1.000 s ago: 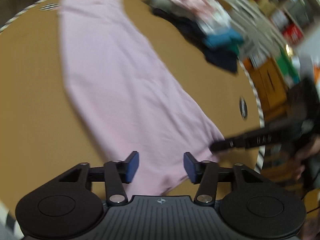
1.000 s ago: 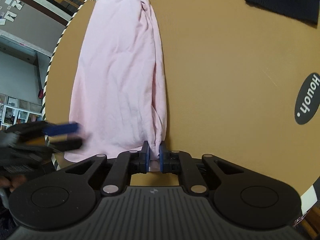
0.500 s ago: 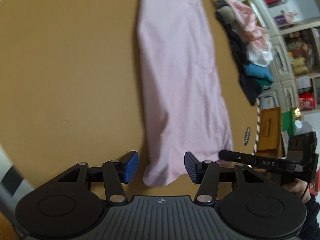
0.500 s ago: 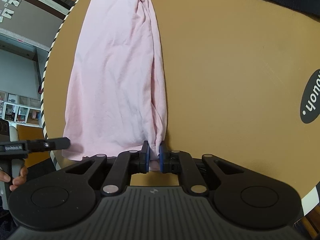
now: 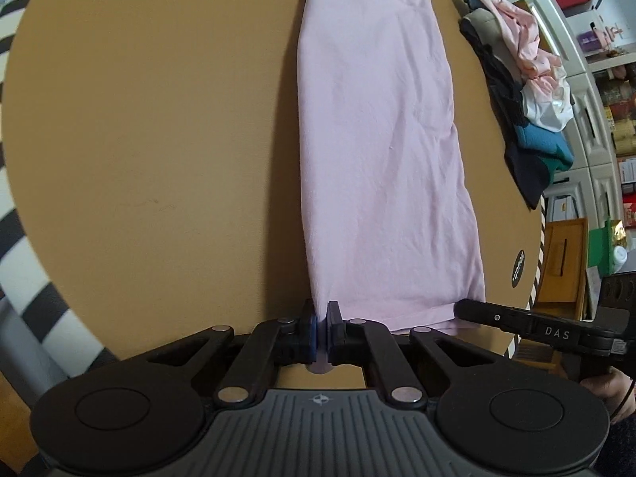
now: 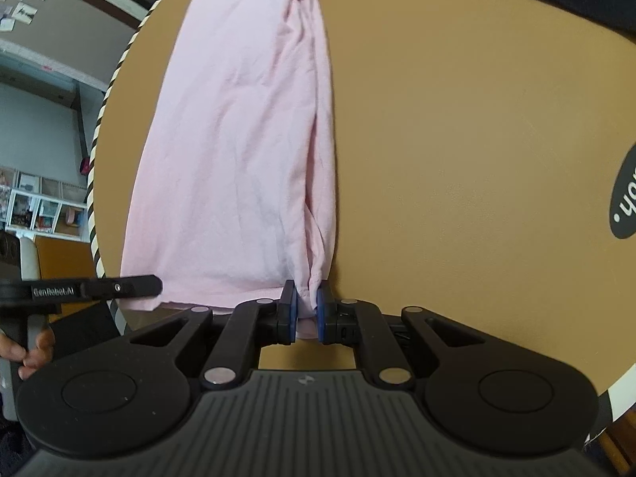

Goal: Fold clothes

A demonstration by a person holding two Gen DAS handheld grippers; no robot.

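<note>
A long pink shirt (image 5: 381, 151) lies flat on the round brown table (image 5: 159, 139), already folded into a narrow strip. Its long way runs straight away from both tongs, from the near edge of the table toward the far edge. The left tongs (image 5: 322, 332) have just been closing and now pinch one near corner of the shirt. The right tongs (image 6: 306, 310) are pressed together on the other near corner, with pink cloth bunched between the blue pads. Both hands are at the same near end, side by side, and neither is closer. I think the next move is to lift this end and carry it over toward the far end. A pile of other clothes (image 5: 528, 91) waits by the table's right edge.
</note>
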